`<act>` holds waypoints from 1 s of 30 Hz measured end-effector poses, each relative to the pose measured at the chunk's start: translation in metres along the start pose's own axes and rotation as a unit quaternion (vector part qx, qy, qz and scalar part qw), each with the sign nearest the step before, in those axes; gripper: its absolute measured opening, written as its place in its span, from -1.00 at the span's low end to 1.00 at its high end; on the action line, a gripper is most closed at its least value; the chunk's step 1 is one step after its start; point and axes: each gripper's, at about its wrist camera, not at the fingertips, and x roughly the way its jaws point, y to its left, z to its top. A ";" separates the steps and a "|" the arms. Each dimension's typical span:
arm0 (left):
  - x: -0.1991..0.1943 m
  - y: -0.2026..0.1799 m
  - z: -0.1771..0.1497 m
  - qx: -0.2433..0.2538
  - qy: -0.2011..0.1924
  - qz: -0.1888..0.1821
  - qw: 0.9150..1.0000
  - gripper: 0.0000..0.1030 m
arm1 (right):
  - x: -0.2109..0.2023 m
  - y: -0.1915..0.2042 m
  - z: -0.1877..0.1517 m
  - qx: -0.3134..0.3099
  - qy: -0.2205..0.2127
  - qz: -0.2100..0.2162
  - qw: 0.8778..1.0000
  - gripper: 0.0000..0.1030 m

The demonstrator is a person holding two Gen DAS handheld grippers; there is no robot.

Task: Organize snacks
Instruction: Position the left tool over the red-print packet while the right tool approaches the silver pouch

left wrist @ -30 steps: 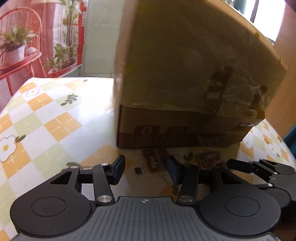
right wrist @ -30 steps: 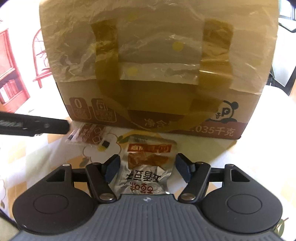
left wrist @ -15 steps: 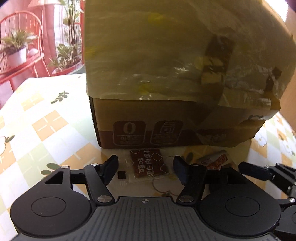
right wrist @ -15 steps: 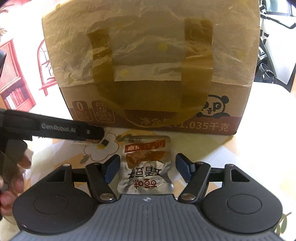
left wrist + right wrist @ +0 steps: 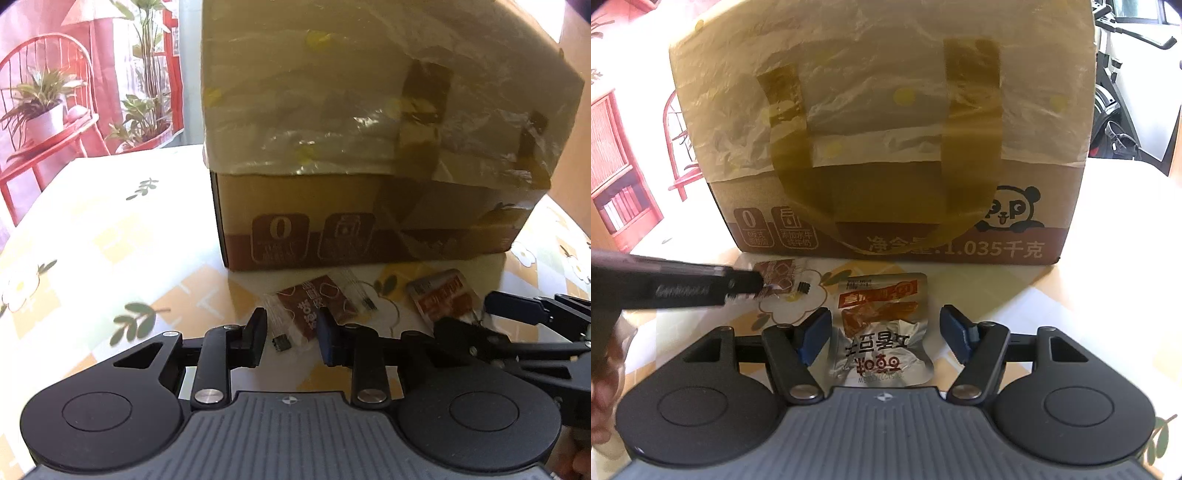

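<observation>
A small brown snack packet [image 5: 314, 301] with clear ends lies on the table in front of a big cardboard box [image 5: 369, 236]. My left gripper [image 5: 291, 338] has its jaws closing on the packet's near end, and the film bunches between the pads. The right wrist view shows that gripper's fingers [image 5: 738, 286] from the side at the crumpled packet [image 5: 777, 275]. A silver and orange snack packet [image 5: 882, 332] lies flat between the open fingers of my right gripper [image 5: 884, 332], with a gap on each side. It [image 5: 441, 295] also shows in the left wrist view, beside the right gripper [image 5: 480, 317].
The box [image 5: 886, 129] is wrapped in plastic film and brown tape and blocks the way ahead. The table [image 5: 92, 229] wears a cloth with flowers and orange checks. A red chair with potted plants [image 5: 44, 110] is behind at the left. A hand [image 5: 602, 373] holds the left gripper.
My left gripper came forward and down to the brown packet, widened, then narrowed around its near end; the packet turned askew. The right gripper stayed over the silver packet.
</observation>
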 end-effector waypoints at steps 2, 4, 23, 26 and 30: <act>-0.003 0.001 0.000 -0.005 0.005 -0.007 1.000 -0.39 | -0.001 -0.001 0.000 0.004 -0.001 0.001 1.000 0.31; -0.008 -0.001 -0.001 -0.004 0.011 -0.014 1.000 -0.39 | -0.001 -0.001 -0.001 0.004 -0.001 0.000 1.000 0.31; -0.029 -0.001 -0.010 0.048 0.000 -0.065 0.997 -0.06 | -0.002 -0.004 -0.001 0.014 -0.004 0.006 1.000 0.31; -0.023 -0.002 -0.005 0.089 -0.008 -0.082 0.993 0.01 | -0.003 -0.006 -0.001 0.019 -0.005 0.007 1.000 0.27; -0.013 0.000 0.000 0.132 -0.002 -0.105 0.986 0.01 | -0.005 -0.010 -0.001 0.030 -0.007 0.005 1.000 0.21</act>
